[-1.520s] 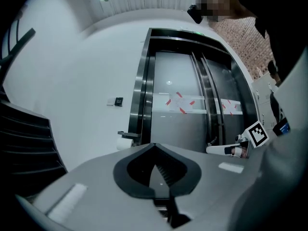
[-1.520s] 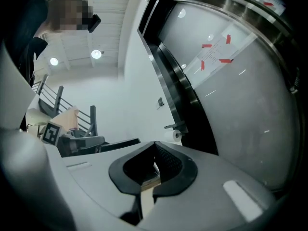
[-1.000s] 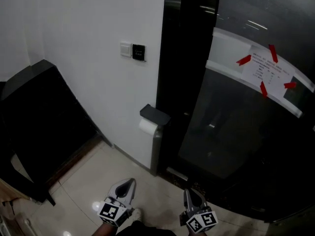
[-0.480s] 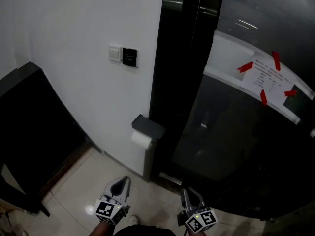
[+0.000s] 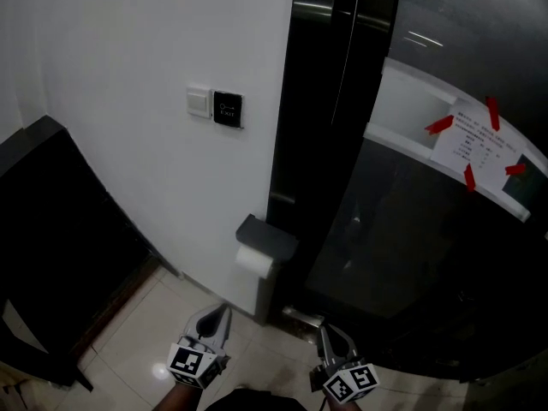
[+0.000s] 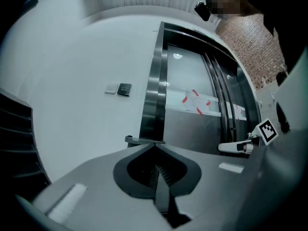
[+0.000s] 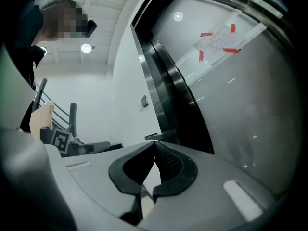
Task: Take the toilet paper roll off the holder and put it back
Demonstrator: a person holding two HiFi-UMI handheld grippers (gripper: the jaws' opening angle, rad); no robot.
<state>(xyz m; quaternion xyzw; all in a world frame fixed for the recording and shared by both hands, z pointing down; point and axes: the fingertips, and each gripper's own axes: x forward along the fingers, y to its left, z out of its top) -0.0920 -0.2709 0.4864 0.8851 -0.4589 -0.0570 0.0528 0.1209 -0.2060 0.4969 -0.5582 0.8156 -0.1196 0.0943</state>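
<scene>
A white toilet paper roll (image 5: 254, 262) hangs under a dark grey holder cover (image 5: 266, 236) on the white wall, beside the black door frame. Both grippers are low in the head view, well short of the roll. My left gripper (image 5: 215, 318) is shut with nothing in it; its tips (image 6: 155, 145) meet and point at the holder cover (image 6: 144, 140). My right gripper (image 5: 329, 336) is also shut and empty, its tips (image 7: 155, 143) touching below the holder cover (image 7: 160, 136). The roll is hidden behind the jaws in both gripper views.
A white switch (image 5: 199, 103) and a black panel (image 5: 228, 109) sit on the wall above the holder. A dark glass door (image 5: 411, 255) with a taped paper notice (image 5: 478, 143) fills the right. A black sloped structure (image 5: 60, 229) stands at left, over a pale tiled floor (image 5: 137, 332).
The head view has shifted: the holder and roll now sit lower and nearer the grippers than a second ago. Both grippers stay shut and keep their place at the bottom of the view.
</scene>
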